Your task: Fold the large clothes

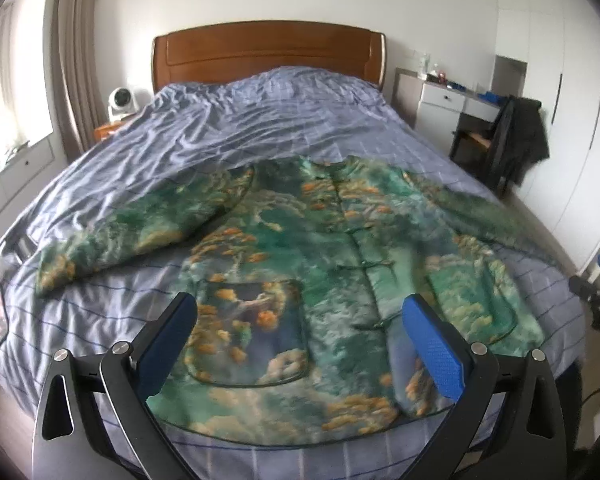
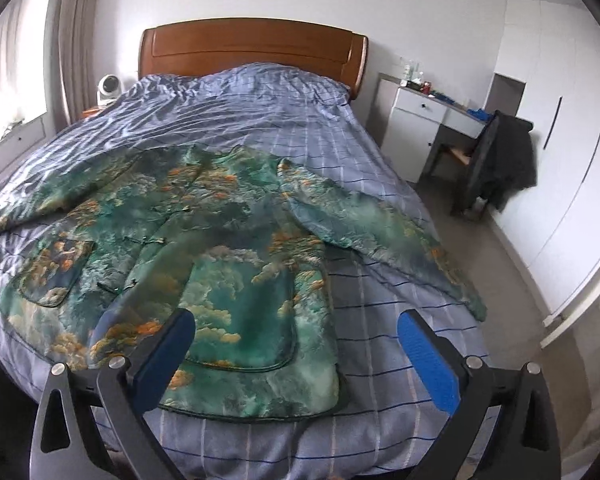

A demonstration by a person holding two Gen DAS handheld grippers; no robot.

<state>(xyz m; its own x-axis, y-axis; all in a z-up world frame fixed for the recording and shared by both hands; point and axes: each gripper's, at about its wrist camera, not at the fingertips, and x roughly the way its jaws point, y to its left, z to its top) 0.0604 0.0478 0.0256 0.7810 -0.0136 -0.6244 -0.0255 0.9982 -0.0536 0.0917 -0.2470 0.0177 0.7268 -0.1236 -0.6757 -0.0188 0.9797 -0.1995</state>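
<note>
**Jacket spread flat on the bed, both sets of fingers open above its hem**

The jacket [image 1: 300, 248], green with orange patches and a buttoned front, is lying face up across the near half of the bed [image 1: 260, 120], collar pointing away from the fingers and hem nearest them. The left gripper [image 1: 300, 344] is hovering over the hem with its blue fingers [image 1: 432, 356] spread wide and holding nothing; the pocket [image 1: 252, 332] on that side is showing between them. The right gripper [image 2: 296, 356] is likewise standing open and empty, its fingers [image 2: 428, 360] framing the hem corner and the second pocket [image 2: 240, 312], with bare cover beyond the outer finger.

Risks, as judged from this layout:
- The bed cover is lying in wrinkles under and beyond the jacket, so a low pinch at the hem is likely to be catching the cover together with the cloth.
- The padded-looking fabric is appearing thick; a pinch on one layer only could be letting the back panel lag and bunch.
- The sleeve [image 2: 380, 232] on the right side is reaching toward the bed's edge, where it could be sliding off once the body is lifted.
- Uneven lifting by the two grippers could be skewing the fold line.

Count: one jacket, two sleeves (the other [image 1: 140, 224] lying off to the left of the left fingers), two front pockets, two grippers, four fingers, one bed. At least four button loops are showing down the front; blur is preventing a firm count.
</note>
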